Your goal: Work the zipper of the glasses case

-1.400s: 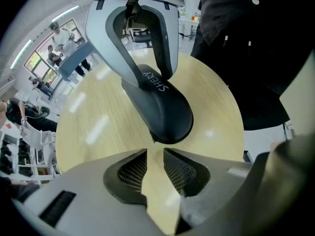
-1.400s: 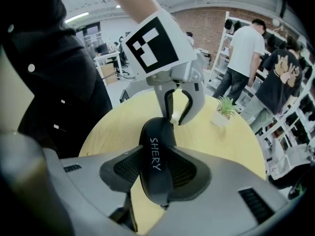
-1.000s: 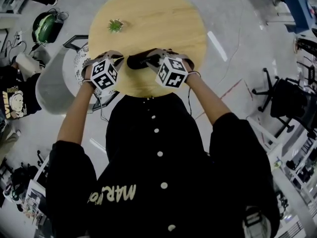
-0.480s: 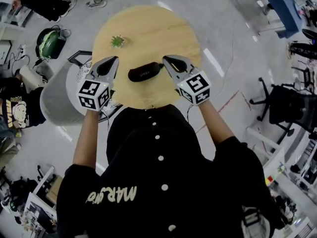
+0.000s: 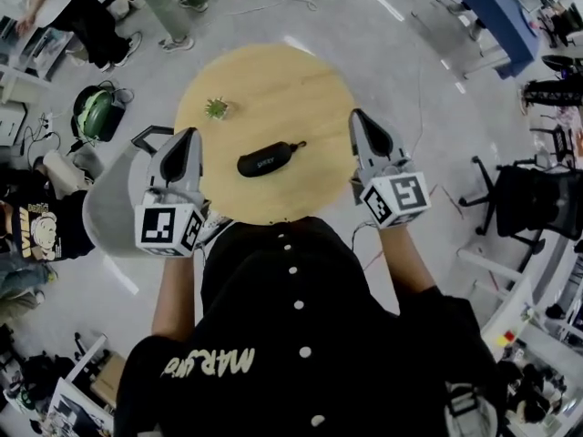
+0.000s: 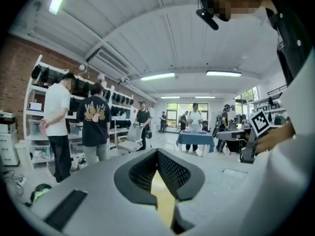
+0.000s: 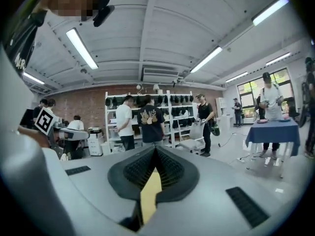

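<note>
The black glasses case (image 5: 266, 160) lies near the middle of the round wooden surface (image 5: 301, 80), untouched. The left gripper (image 5: 189, 133) and right gripper (image 5: 357, 116) flank it, well apart from it, fingers clenched together on nothing. A small green plant (image 5: 216, 108) sits nearby.

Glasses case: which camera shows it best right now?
The head view: the glasses case lies whole and uncovered on the round table. The left gripper view and the right gripper view look across the room and show none of it.
</note>
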Action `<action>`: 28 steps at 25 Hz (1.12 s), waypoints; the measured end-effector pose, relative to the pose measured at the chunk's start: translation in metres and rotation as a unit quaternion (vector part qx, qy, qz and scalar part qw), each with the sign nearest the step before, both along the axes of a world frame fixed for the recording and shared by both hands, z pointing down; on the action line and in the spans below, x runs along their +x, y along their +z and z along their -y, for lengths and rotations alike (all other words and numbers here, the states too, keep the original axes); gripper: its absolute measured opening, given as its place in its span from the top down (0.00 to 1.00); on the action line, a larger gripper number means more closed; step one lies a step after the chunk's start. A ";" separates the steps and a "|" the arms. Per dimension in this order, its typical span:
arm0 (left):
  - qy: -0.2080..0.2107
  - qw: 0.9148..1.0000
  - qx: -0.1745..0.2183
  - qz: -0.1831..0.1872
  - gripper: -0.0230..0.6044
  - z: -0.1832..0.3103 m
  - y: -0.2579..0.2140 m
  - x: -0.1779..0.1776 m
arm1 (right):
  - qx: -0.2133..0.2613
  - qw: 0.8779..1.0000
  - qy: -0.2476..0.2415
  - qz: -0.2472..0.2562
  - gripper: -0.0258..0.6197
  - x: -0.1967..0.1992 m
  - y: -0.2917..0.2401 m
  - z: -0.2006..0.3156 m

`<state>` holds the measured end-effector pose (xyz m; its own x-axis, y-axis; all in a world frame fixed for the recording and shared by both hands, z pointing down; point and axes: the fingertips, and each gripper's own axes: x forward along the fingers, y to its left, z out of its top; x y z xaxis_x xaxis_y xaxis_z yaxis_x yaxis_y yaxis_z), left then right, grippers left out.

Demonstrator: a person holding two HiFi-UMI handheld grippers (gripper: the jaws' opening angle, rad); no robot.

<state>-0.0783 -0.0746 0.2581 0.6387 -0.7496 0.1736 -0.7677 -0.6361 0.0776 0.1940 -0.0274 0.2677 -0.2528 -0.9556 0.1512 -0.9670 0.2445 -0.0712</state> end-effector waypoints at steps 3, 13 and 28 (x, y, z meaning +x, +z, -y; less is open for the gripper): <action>-0.014 0.999 0.032 -0.007 0.96 -0.003 -0.027 -0.001 | 0.029 0.999 0.039 0.007 0.96 0.019 -0.021 -0.006; -0.041 0.991 0.121 0.037 0.96 -0.011 -0.085 -0.014 | 0.104 0.991 0.086 0.009 0.96 0.037 -0.080 -0.021; -0.121 0.984 0.129 0.024 0.96 -0.009 -0.098 -0.048 | 0.145 0.986 0.079 -0.017 0.96 0.028 -0.109 -0.028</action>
<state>-0.1258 -0.0655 0.1598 0.4320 -0.9017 -0.0173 -0.8979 -0.4282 -0.1024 0.2219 0.0009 0.1583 -0.0968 -0.9871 -0.1278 -0.9953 0.0960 0.0122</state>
